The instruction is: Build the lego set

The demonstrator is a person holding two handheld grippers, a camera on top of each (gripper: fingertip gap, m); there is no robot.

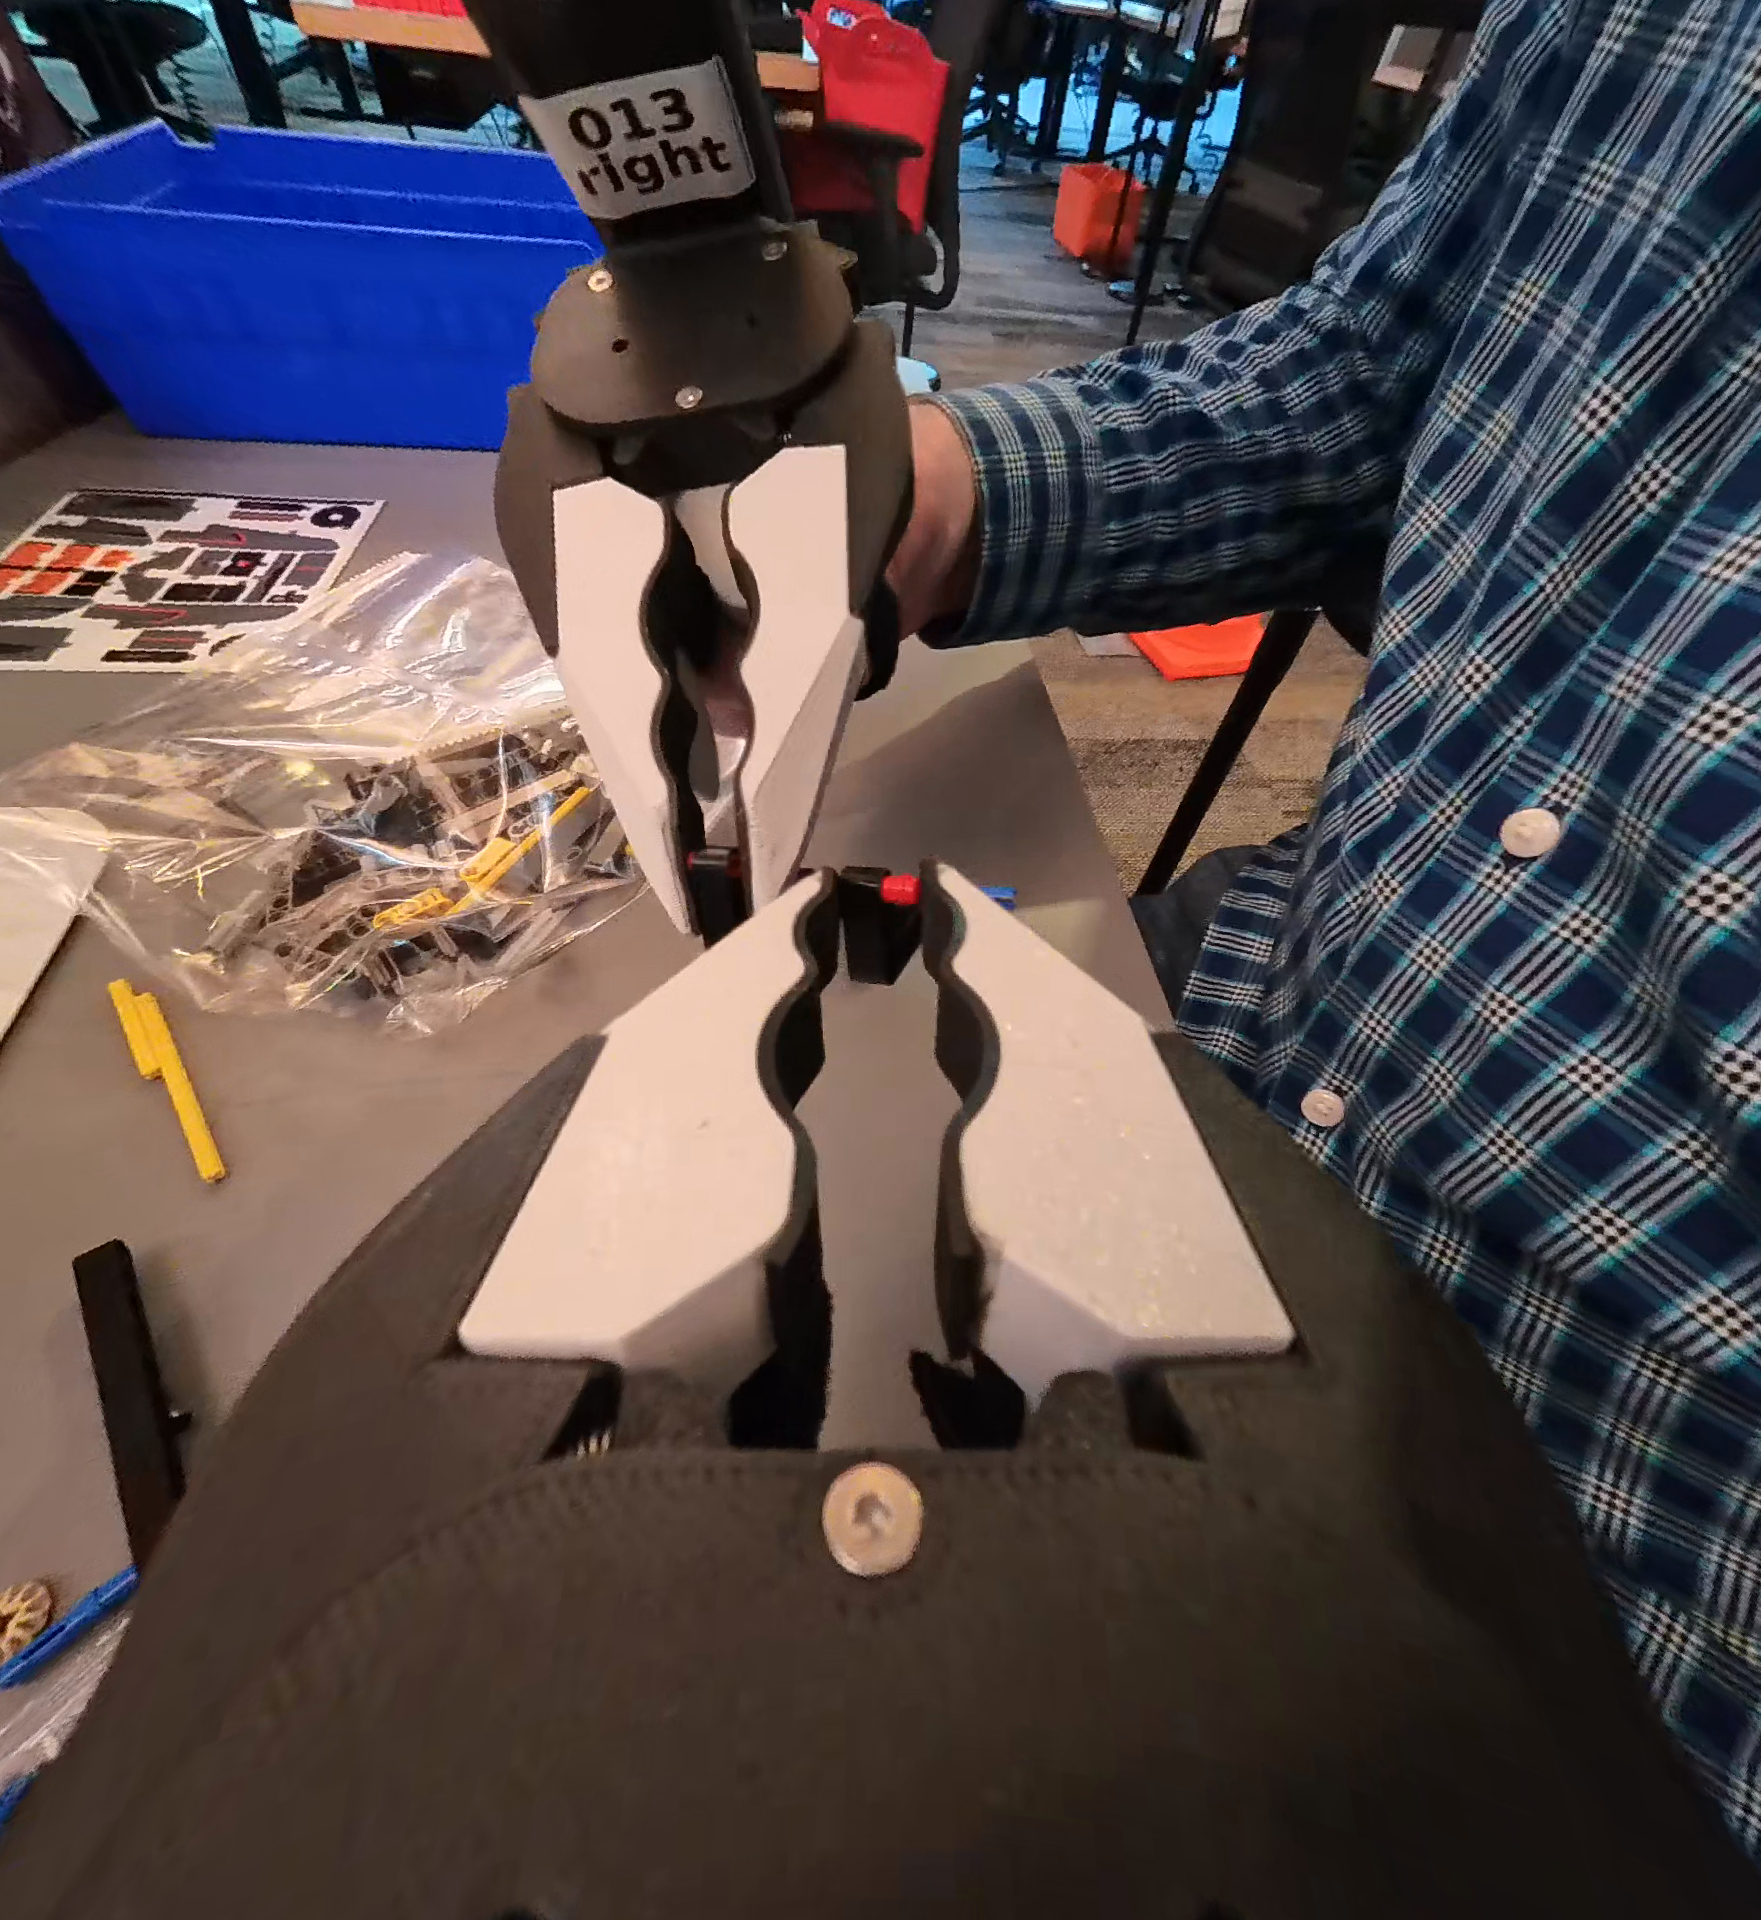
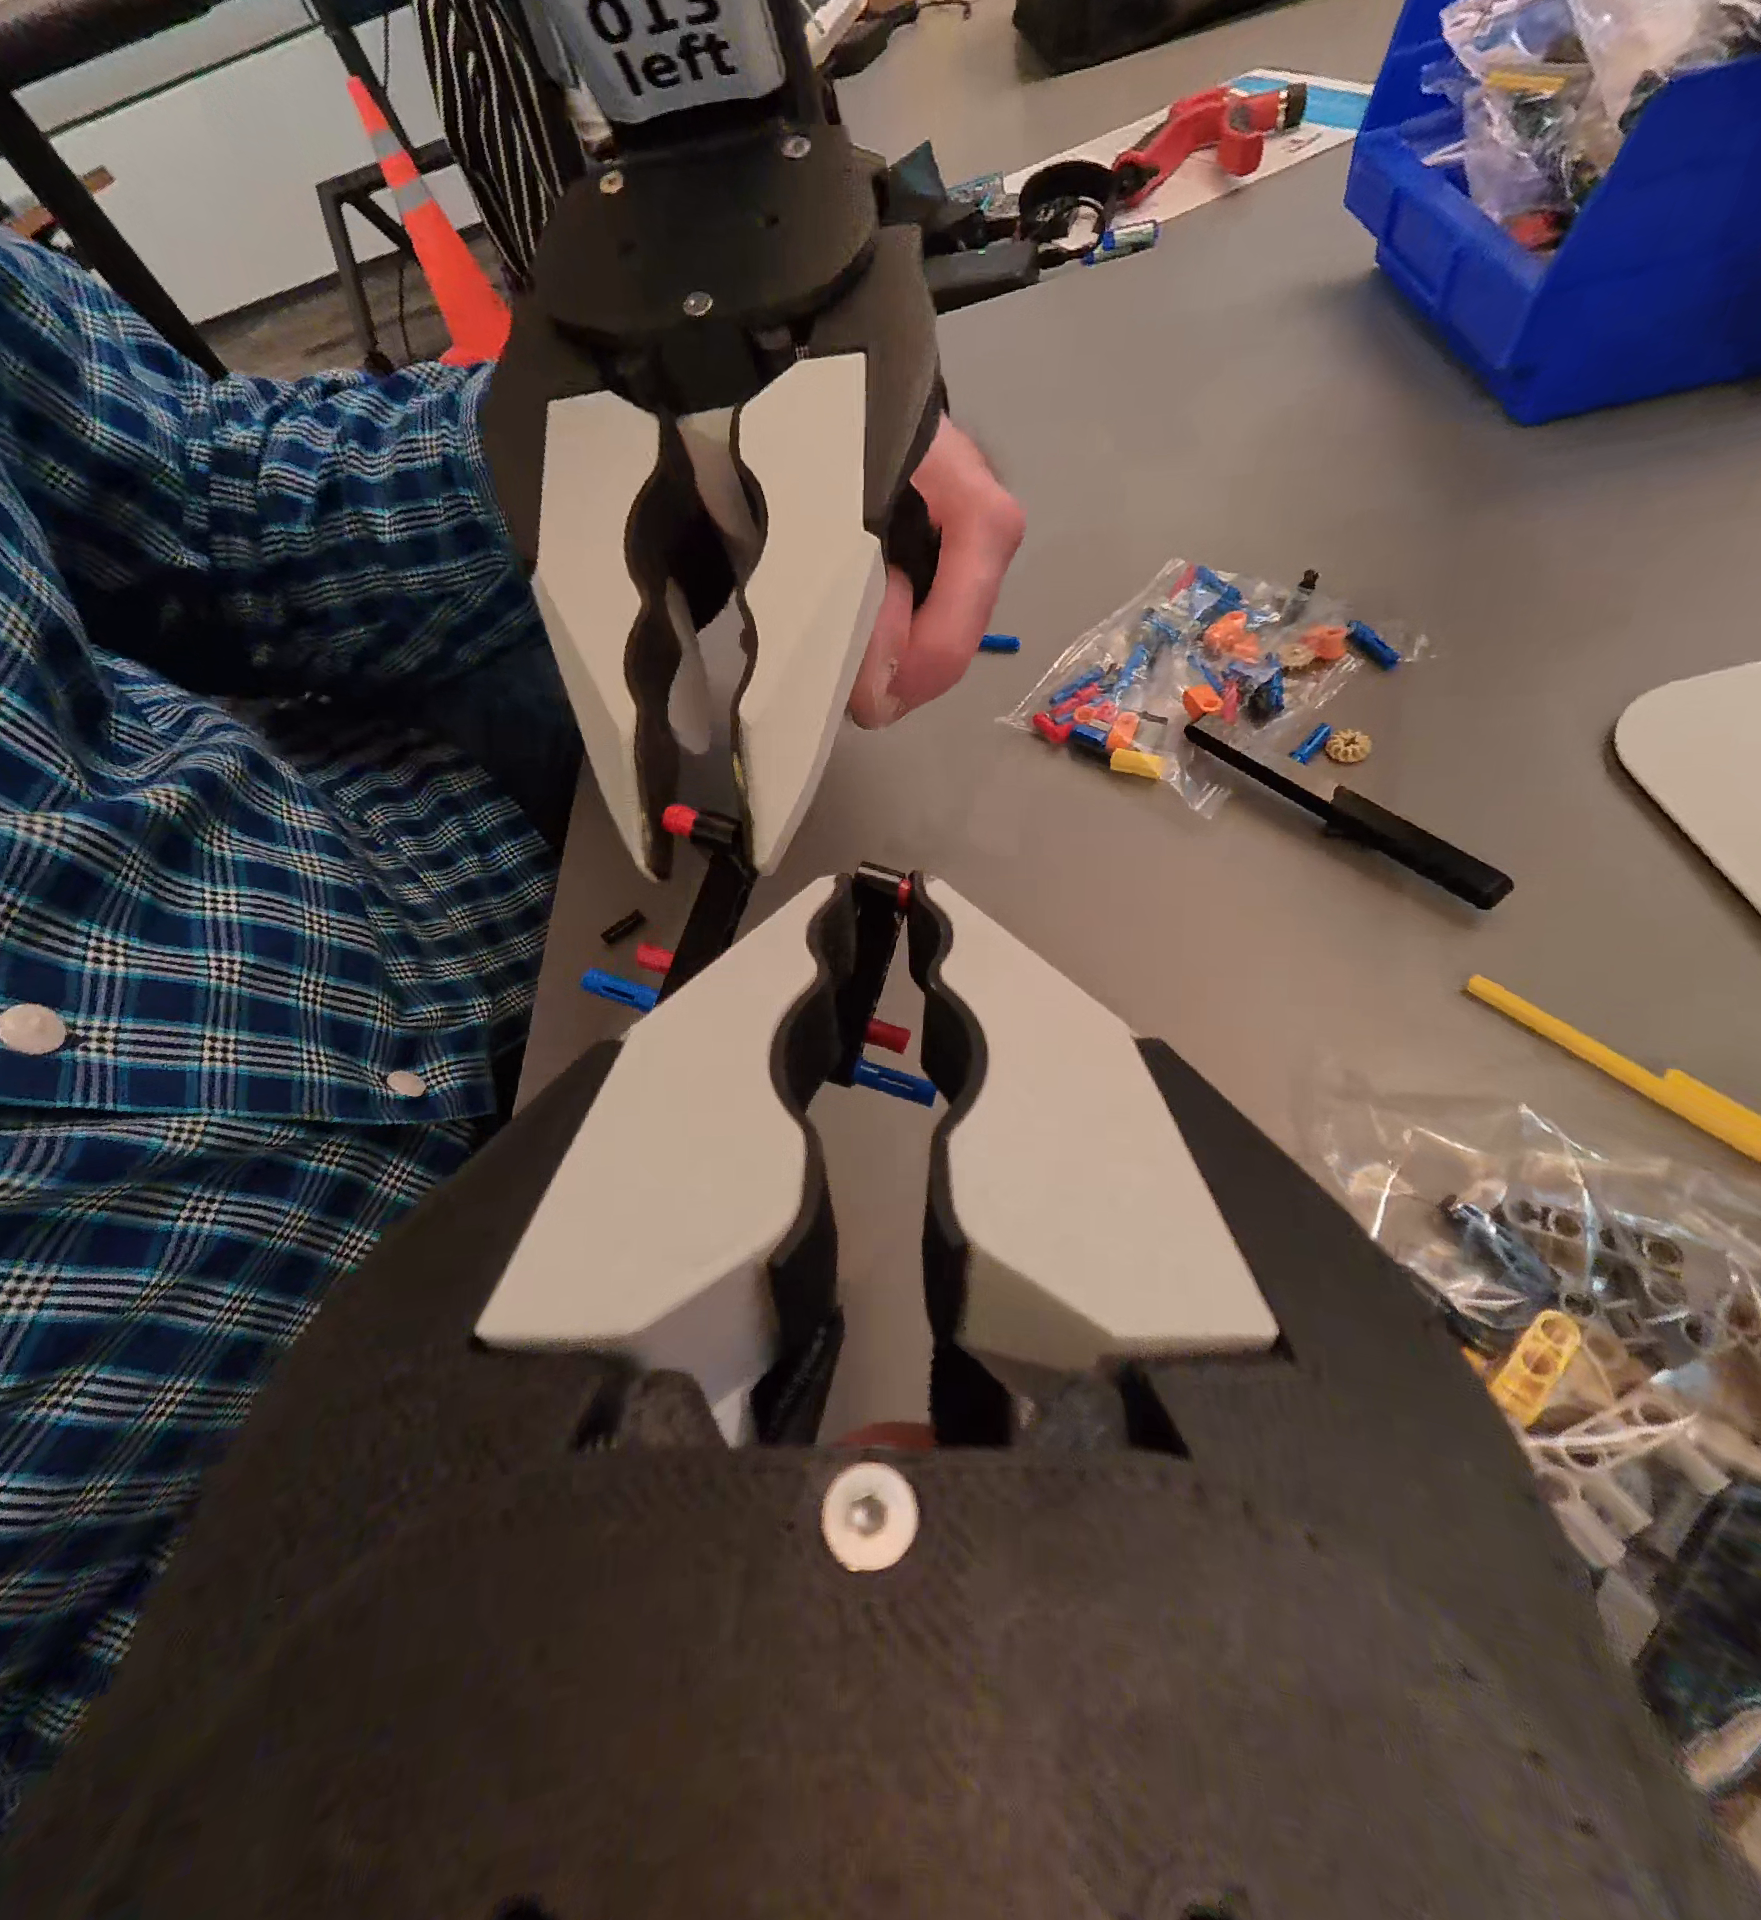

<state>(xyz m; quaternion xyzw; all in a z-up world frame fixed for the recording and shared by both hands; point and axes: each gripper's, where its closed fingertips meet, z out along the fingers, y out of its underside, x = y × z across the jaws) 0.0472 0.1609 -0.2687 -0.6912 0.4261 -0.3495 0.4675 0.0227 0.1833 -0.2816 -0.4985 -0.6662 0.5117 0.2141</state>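
Note:
In the left wrist view my left gripper (image 1: 876, 902) is shut on a short black lego beam (image 1: 874, 940) with a red pin (image 1: 898, 888) at its top. The right gripper (image 1: 720, 906) comes down from above, shut on a second black beam (image 1: 712, 871), just left of mine. In the right wrist view my right gripper (image 2: 881, 885) pinches its black beam (image 2: 868, 966); a red pin (image 2: 886, 1034) and a blue pin (image 2: 897, 1081) show by its lower part. The left gripper (image 2: 704, 844) holds its beam with a red pin (image 2: 681, 821). The two beams are close but apart, above the grey table (image 2: 1219, 436).
A blue bin (image 1: 284, 291) stands at the back. A clear bag of parts (image 1: 356, 810), a sticker sheet (image 1: 149, 571), a yellow axle (image 1: 169, 1081), a small bag of coloured pins (image 2: 1198, 675), a long black piece (image 2: 1375, 821) and a white board (image 2: 1749, 790) lie on the table. A person's plaid sleeve (image 1: 1219, 499) is beside the grippers. Left and right tips are no more than a few centimetres apart. From the right gripper's tips to the long black piece (image 2: 1375, 821) is close to 15 cm. The left camera catches it too, in the left wrist view (image 1: 125, 1382).

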